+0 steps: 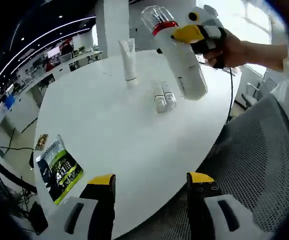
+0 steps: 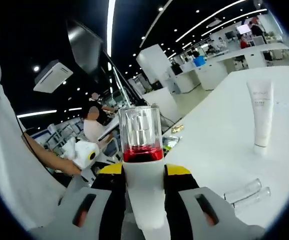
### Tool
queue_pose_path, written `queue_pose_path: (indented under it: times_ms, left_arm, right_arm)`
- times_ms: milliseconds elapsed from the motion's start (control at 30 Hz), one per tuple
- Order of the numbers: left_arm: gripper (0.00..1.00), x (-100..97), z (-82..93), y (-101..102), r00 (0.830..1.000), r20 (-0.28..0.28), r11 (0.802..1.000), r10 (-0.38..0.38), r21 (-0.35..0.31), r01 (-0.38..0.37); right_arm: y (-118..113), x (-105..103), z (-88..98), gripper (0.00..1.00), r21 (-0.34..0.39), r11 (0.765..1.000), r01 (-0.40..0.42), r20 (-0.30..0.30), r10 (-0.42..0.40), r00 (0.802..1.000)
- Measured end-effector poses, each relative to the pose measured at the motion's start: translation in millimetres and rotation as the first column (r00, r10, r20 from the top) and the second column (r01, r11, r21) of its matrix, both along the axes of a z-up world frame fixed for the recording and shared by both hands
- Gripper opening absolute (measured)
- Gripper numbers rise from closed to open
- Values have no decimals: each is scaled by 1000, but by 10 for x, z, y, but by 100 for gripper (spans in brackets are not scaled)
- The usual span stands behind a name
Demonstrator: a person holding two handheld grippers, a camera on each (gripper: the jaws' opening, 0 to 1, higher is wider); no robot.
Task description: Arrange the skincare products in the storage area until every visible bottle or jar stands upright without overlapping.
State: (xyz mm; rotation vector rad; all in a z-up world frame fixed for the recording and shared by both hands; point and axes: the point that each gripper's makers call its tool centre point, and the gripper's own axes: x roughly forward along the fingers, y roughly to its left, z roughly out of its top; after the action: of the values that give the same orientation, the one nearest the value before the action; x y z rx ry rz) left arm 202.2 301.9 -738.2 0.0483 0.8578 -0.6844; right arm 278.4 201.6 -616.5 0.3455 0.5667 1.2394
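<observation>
My right gripper (image 2: pixel 143 172) is shut on a tall white bottle (image 2: pixel 143 195) with a red band and a clear cap, holding it in the air. In the left gripper view that white bottle (image 1: pixel 182 57) hangs tilted above the far side of the white round table (image 1: pixel 119 135), held by the right gripper (image 1: pixel 197 34) in a person's hand. A white tube (image 1: pixel 128 60) stands upright on its cap at the far side; it is also the white tube (image 2: pixel 261 116) in the right gripper view. Two small clear vials (image 1: pixel 163 96) lie side by side on the table. My left gripper (image 1: pixel 150 187) is open over the near edge.
A printed green and blue packet (image 1: pixel 59 167) lies near the table's left edge. A grey mesh chair back (image 1: pixel 254 170) stands to the right of the table. The clear vials (image 2: pixel 244 192) lie at lower right in the right gripper view. Office desks and a person fill the background.
</observation>
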Motion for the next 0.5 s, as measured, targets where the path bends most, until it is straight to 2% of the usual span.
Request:
queue_pose_path:
  times_ms: [67, 133, 167, 233, 300, 333, 400, 467, 500]
  left_arm:
    - [59, 30, 72, -67, 999, -10, 997, 38, -70, -39]
    - [60, 59, 165, -174, 996, -24, 983, 83, -163, -86]
    - [59, 43, 257, -284, 994, -45, 965, 103, -237, -111]
    - [59, 40, 391, -437, 993, -46, 932, 110, -342, -119]
    - [54, 22, 549, -582, 996, -5, 902, 86, -423, -80]
    - [52, 18, 577, -605, 996, -5, 894, 88, -441, -81]
    - [52, -5, 731, -730, 994, -30, 832, 103, -545, -103]
    - [54, -9, 821, -805, 994, -40, 784, 106, -612, -108]
    - [55, -16, 847, -834, 994, -44, 770, 102, -629, -106]
  right_arm:
    - [-30, -32, 20, 27, 13, 1000, 6, -6, -6, 1000]
    - [-62, -68, 43, 27, 25, 1000, 11, -11, -11, 1000]
    - [-82, -89, 56, 27, 29, 1000, 13, -10, -13, 1000]
    - [-110, -126, 75, 27, 32, 999, 14, -9, -14, 1000]
    - [-142, -157, 91, 27, 36, 999, 13, -7, -12, 1000]
    - [-154, -171, 97, 27, 39, 999, 11, -7, -11, 1000]
    - [-187, -197, 103, 27, 44, 999, 11, -6, -11, 1000]
    - [-210, -217, 101, 27, 46, 999, 8, -6, -8, 1000]
    - [-226, -230, 100, 27, 47, 999, 8, -6, -8, 1000]
